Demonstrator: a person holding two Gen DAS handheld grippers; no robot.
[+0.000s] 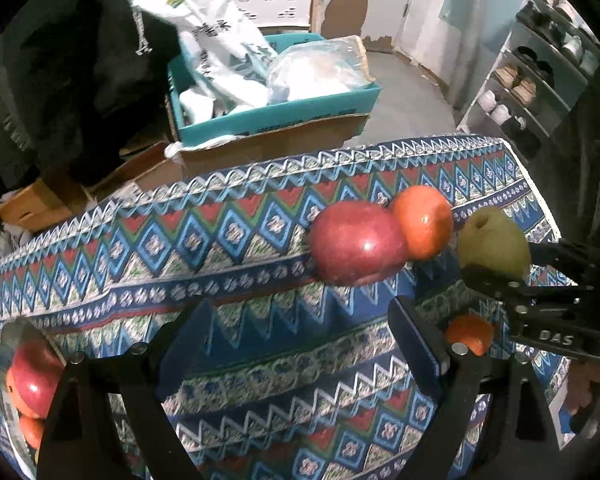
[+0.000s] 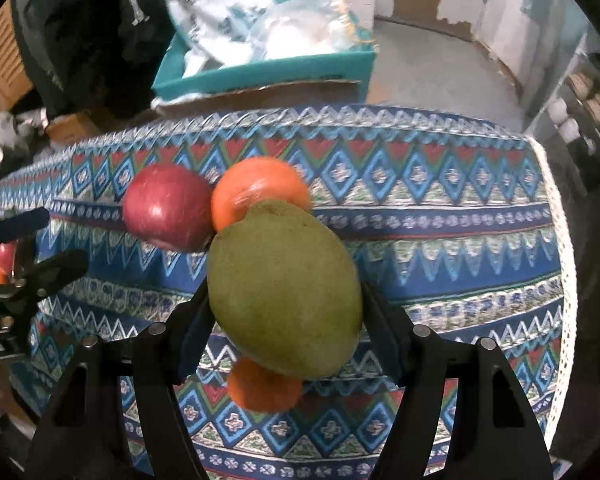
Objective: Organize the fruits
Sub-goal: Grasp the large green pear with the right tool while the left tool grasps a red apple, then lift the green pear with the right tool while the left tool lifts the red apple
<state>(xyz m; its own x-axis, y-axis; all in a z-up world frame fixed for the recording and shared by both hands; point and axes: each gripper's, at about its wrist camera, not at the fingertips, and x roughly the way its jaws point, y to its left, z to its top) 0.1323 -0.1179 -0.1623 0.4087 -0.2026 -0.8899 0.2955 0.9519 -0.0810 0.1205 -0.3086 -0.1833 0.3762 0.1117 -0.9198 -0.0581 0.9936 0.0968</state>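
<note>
Clamping my right gripper (image 2: 286, 320) on the green pear (image 2: 284, 292), I feel both pads pressed against its sides, and the fruit fills the whole gap between my right fingers, its stem end pointing away from me. Just past the tips of that jaw pair, an orange (image 2: 260, 192) touches the far end of the pear, and a red apple (image 2: 166, 210) sits against the orange on its left, both resting on the patterned tablecloth (image 2: 440, 248). Under the pear, close to the root of my right fingers, a second orange (image 2: 266, 390) shows below it; whether the two touch I cannot tell. My left gripper (image 1: 300, 328) hangs with its jaws wide apart and nothing between them, only the cloth beneath. From that side the red apple (image 1: 356, 244) lies ahead of the left jaws and a little to the right, with the orange (image 1: 422, 222) touching it beyond, and the pear (image 1: 494, 240) farther right in the grip of my other hand's tool. The lower orange (image 1: 470, 332) peeks out just beside my left gripper's right finger. At the far left edge, near the base of the left finger, a shiny plate (image 1: 10, 344) holds another apple and oranges. Beyond the table edge stands a teal box (image 1: 280, 116) stuffed with bags, on top of cardboard.
</note>
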